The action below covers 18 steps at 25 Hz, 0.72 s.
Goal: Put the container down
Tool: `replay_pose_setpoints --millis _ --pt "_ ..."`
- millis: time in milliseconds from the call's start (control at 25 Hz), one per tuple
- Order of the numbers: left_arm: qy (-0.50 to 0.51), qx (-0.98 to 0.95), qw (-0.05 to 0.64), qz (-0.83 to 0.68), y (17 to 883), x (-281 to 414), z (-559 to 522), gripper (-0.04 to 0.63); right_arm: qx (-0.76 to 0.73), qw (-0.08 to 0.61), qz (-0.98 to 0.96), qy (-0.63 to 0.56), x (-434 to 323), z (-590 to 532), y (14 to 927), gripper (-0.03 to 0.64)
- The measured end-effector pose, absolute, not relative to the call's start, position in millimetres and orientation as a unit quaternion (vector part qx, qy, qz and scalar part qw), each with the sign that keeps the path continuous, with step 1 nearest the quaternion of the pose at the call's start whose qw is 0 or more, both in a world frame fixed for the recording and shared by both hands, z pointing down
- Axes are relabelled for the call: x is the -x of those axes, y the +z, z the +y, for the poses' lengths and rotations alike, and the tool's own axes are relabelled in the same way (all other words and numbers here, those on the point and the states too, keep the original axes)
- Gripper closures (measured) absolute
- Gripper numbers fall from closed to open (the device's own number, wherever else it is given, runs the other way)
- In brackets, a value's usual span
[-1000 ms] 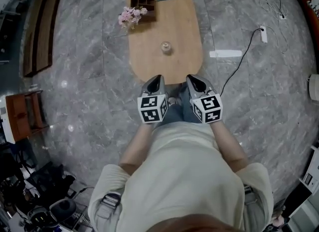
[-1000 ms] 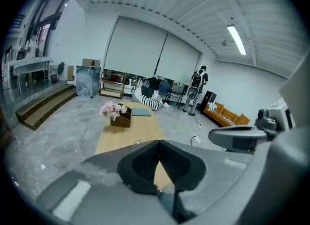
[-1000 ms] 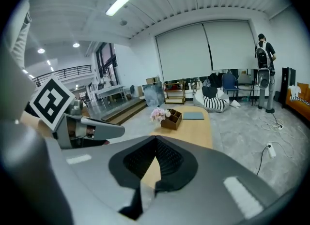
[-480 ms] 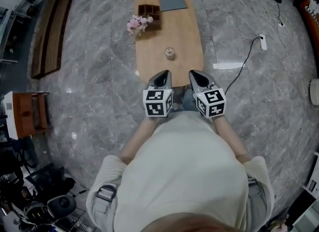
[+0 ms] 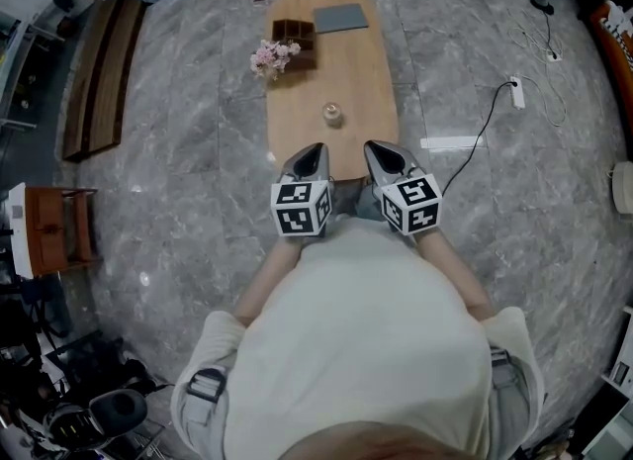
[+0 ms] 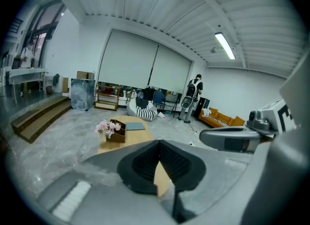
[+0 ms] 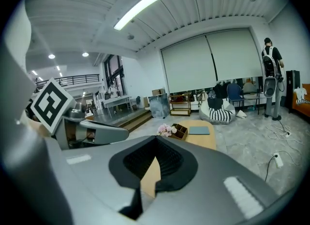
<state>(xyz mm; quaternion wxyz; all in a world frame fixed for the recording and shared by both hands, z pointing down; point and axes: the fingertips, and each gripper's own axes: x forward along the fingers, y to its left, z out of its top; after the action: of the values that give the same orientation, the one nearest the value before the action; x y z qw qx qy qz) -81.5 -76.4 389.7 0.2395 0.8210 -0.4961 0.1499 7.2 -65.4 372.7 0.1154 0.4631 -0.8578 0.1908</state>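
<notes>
A small pale container (image 5: 332, 113) stands on the oval wooden table (image 5: 297, 132), on the half nearer to me. My left gripper (image 5: 310, 152) and right gripper (image 5: 380, 150) hang side by side above the table's near end, short of the container and not touching it. Both are shut with nothing in them. In the left gripper view the ribbed pads (image 6: 145, 163) meet at the tips of the left gripper (image 6: 159, 142), and the right gripper (image 6: 227, 138) shows beside it. The right gripper (image 7: 156, 140) looks the same in its own view. The jaws hide the container in both gripper views.
At the table's far end are a dark wooden compartment box (image 5: 294, 33), pink flowers (image 5: 272, 55) and a grey-blue pad (image 5: 341, 18). On the marble floor, a power strip with cable (image 5: 516, 92) lies to the right and wooden steps (image 5: 99, 62) to the left. A person (image 6: 193, 98) stands far back.
Both grippers have risen together, still shut and side by side. The table now looks smaller and further below them. The container has stayed in place on the table.
</notes>
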Motion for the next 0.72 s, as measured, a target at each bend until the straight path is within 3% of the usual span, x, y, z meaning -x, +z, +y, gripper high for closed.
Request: replay_pose_setpoints --millis 720 --pt "0.150 -0.822 0.245 -0.492 391.9 82.8 -79.4 0.595 -0.474 0.118 -0.852 0.187 -8.2 -69.0 373.4 0.618"
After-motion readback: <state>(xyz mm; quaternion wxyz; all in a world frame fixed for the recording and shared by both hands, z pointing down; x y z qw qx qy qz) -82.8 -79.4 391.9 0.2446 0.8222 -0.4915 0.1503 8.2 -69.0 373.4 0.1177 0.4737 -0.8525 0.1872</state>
